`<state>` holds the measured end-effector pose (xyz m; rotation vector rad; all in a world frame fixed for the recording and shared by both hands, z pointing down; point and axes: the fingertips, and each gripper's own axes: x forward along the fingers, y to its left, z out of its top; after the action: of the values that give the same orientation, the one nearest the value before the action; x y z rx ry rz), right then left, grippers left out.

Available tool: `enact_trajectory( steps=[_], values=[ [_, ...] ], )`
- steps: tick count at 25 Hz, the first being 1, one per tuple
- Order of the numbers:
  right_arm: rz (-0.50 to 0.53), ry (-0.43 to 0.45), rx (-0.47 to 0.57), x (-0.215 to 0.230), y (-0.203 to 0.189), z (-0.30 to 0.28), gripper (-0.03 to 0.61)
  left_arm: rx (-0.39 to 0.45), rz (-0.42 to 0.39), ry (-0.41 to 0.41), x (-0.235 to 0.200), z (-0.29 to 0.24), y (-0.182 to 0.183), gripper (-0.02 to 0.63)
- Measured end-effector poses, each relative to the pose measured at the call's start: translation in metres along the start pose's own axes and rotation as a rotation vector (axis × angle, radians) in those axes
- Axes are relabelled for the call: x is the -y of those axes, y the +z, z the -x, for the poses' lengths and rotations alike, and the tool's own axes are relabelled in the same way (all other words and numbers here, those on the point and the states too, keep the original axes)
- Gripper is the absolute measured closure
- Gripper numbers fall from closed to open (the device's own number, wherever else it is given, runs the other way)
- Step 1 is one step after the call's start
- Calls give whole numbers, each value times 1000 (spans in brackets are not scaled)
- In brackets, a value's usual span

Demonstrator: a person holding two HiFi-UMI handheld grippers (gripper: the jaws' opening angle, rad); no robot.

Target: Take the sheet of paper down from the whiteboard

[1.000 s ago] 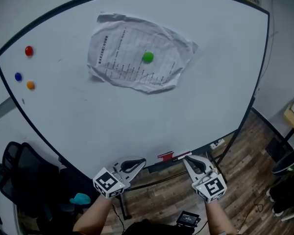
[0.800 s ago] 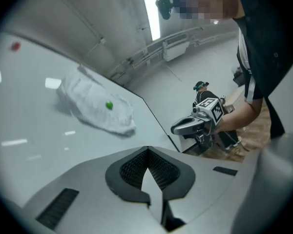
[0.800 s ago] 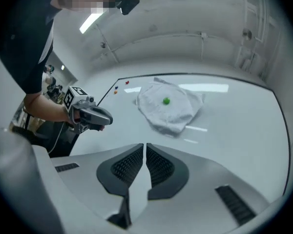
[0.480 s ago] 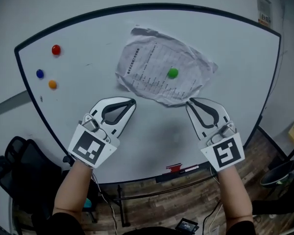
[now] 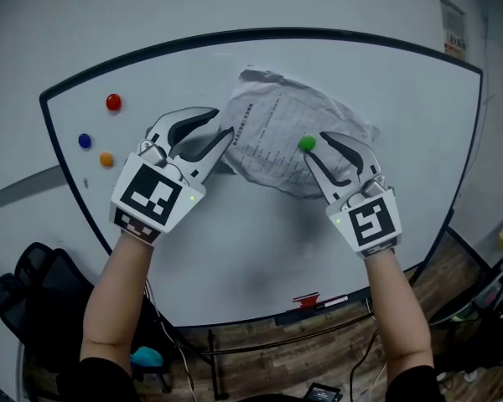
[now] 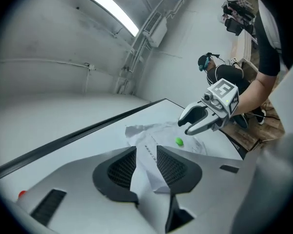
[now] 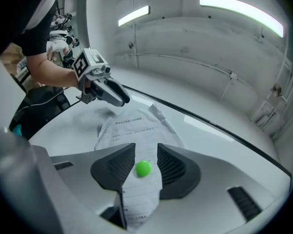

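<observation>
A crumpled printed sheet of paper (image 5: 277,128) hangs on the whiteboard (image 5: 235,233), pinned by a green magnet (image 5: 306,143). My left gripper (image 5: 208,134) is at the sheet's left edge with its jaws opening. In the left gripper view that paper (image 6: 149,138) edge shows in the gap of the left gripper (image 6: 146,156), and the pads do not press it. My right gripper (image 5: 317,150) is at the magnet, its jaws opening too. In the right gripper view the green magnet (image 7: 143,168) sits between the right gripper (image 7: 146,161) pads with a gap on each side.
Red (image 5: 113,102), blue (image 5: 85,141) and orange (image 5: 106,159) magnets sit at the board's left. A red eraser (image 5: 306,299) lies on the tray at the bottom edge. A black chair (image 5: 29,287) stands lower left on the wooden floor.
Both grippers have risen from below the board's bottom edge up to the paper. Their jaws, shut before, now stand apart.
</observation>
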<state>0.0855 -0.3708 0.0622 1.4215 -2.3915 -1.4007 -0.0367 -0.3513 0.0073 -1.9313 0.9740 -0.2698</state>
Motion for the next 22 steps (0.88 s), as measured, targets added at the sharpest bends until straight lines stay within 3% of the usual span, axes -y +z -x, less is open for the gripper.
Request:
enact_trajectory(
  steps=[2,4,15,22],
  values=[
    [1,3,-46,-2,-11,-9,437,-18,-7,-5,-3,-3,3,464],
    [15,14,-99,-6,-23,-18,419,-51,-12,-16,-5,-6,1,400],
    [40,18,-169,-6,-47,-33,414,-187,-24,-65,-2,-27,-20,399],
    [54,25,-156,-5,-44,-34,416,-228,-35,-97,4,-32,-25,400]
  ],
)
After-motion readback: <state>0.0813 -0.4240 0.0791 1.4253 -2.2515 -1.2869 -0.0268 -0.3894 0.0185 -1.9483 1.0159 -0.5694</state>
